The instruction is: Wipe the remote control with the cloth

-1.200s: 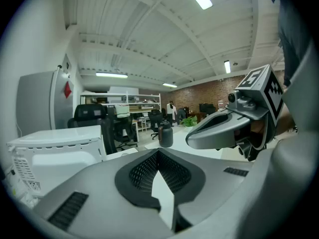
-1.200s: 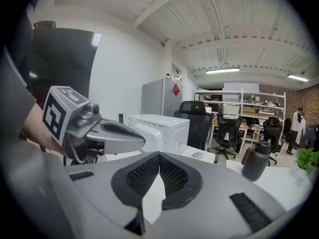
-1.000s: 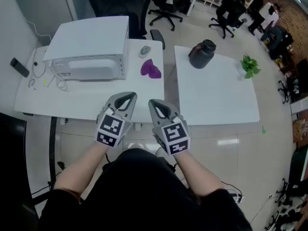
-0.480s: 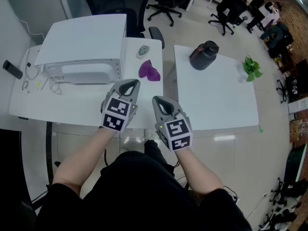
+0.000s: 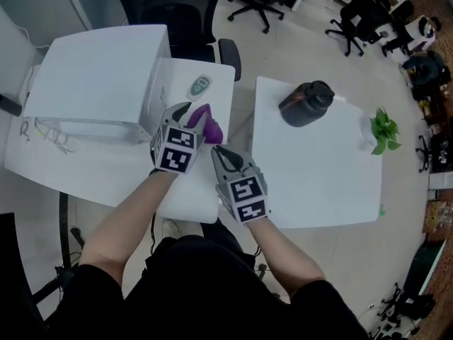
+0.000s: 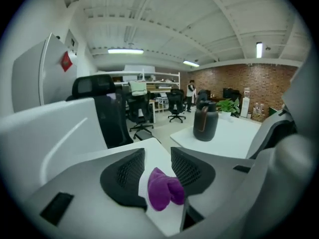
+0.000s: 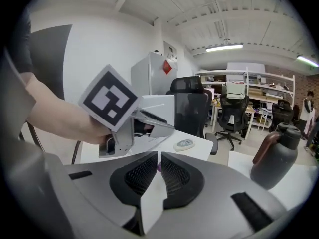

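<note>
You stand at two white tabletops set side by side with a gap between them: the left tabletop and the right tabletop. A large white box-shaped appliance occupies the rear of the left tabletop. A black office chair stands behind that tabletop. On the right tabletop, a dark jug with a lid sits near the far edge, and a small green plant sits at the far right side.

Your left gripper reaches over the left tabletop beside the appliance. Its fingers have just been opening and now stand apart. The crumpled purple cloth lies on the tabletop in the gap between them, and the pads do not press on it. Your right gripper hovers near the tabletop's right edge, just beside the left one. Its fingers have just been opening and stand a narrow slit apart, holding nothing.

The oval grey remote control lies beyond the cloth, near the rear edge, apart from both grippers.
</note>
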`<state>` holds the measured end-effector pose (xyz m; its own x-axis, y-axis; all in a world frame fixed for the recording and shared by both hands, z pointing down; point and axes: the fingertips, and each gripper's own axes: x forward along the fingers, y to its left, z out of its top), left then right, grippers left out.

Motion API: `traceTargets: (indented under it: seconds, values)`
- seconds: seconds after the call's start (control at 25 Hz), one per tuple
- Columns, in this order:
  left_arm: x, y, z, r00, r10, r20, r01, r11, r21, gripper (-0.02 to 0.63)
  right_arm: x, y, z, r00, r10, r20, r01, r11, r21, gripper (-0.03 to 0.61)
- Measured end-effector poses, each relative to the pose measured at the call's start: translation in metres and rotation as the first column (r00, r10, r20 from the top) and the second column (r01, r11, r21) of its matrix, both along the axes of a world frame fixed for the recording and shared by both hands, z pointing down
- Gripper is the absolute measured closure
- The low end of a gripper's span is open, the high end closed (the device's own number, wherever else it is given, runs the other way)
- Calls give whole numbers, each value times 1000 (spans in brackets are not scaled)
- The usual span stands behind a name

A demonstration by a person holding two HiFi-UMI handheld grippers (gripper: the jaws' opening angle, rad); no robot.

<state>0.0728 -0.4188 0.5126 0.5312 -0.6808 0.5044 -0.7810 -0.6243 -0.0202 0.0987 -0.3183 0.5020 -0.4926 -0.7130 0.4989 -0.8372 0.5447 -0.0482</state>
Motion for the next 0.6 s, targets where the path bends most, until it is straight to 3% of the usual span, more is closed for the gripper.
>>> traceTargets:
  seconds: [0.32,0.6]
  values:
    - [12,-104,92,991,-72,109,91,981,-173,352,22,-42,51,998,-47,40,50,996,-78,532]
    - [1,-136,141,981,-50,186,98,961,-258,313,35,-46,73,997,-48,54,54,993,-108,532]
